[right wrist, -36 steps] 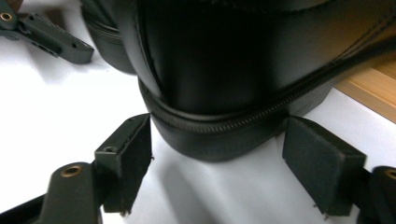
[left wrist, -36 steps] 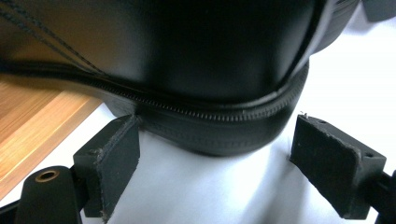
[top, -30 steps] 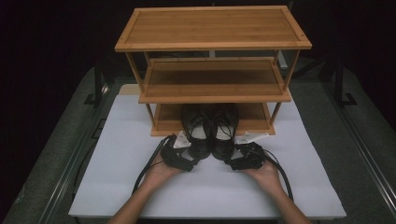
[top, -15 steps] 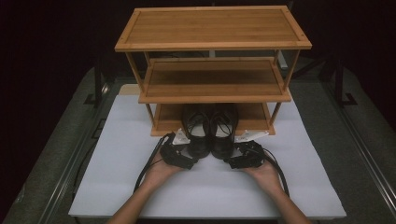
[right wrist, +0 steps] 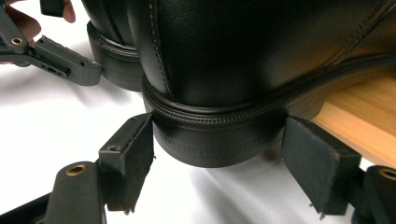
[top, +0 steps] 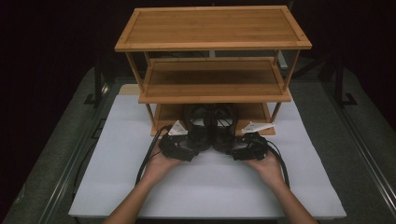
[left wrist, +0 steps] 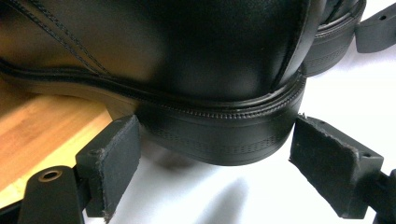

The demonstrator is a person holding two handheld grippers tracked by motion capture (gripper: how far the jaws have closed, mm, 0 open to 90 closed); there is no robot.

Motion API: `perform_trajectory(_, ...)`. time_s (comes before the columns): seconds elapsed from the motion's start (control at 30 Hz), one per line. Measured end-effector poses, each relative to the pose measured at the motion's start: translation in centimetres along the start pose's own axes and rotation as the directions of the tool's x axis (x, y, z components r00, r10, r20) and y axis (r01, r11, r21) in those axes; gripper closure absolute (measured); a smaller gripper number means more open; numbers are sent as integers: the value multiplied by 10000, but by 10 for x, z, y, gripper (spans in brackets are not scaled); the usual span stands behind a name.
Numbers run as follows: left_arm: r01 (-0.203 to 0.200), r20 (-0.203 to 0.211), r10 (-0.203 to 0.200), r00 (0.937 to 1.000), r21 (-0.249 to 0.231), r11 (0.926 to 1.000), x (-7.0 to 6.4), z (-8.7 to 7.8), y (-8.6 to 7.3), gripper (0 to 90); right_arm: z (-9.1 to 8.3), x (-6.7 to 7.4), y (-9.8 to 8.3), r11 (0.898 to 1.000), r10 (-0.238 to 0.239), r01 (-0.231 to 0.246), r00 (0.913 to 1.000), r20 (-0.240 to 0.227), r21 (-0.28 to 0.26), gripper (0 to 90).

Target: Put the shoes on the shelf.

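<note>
Change: we see both hands a touch nearer the rack than a second ago; the shoes lie as they did.
Left shoe (left wrist: 187, 60): smooth black leather with stitched seams and a rounded, ribbed heel; its heel overhangs the bottom shelf above the white sheet (top: 210, 186).
Right shoe (right wrist: 243, 56): the same make, just beside the first.
Rack (top: 212, 28): three-tier wooden shelving of warm bamboo tone; our pair sits on the lowest board (left wrist: 37, 135).
Left gripper (left wrist: 217, 163): our jaws stand wide on either side of the heel, pads not pressing.
Right gripper (right wrist: 219, 163): jaws likewise wide, straddling its heel with gaps at both pads.
</note>
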State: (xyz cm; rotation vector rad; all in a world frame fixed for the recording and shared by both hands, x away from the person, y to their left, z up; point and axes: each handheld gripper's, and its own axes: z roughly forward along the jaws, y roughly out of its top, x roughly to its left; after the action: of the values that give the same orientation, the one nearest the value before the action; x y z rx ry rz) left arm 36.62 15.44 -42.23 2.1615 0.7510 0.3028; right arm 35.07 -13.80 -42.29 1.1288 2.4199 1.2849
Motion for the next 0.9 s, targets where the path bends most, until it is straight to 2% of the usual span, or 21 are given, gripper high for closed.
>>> perform_trajectory(0.23,146,-84,-147,9999,-143,9998,12,6,8,162,6,-11,9,9995,147,-146,9999,38,-283,257)
perform_trajectory(0.47,5,-427,-4,9991,14,10000,23,16,16,162,18,-21,16,9990,260,-249,9992,316,-359,257)
perform_trajectory(0.8,295,-565,-315,9979,-356,9989,38,28,23,161,26,-33,29,9980,361,-325,9971,672,-540,257)
perform_trajectory(0.87,433,-570,-451,9974,-311,9986,40,30,24,161,28,-35,30,9975,422,-379,9964,738,-595,257)
perform_trajectory(0.9,380,-568,-392,9976,-225,9990,41,32,25,161,29,-36,30,9976,399,-353,9962,770,-596,257)
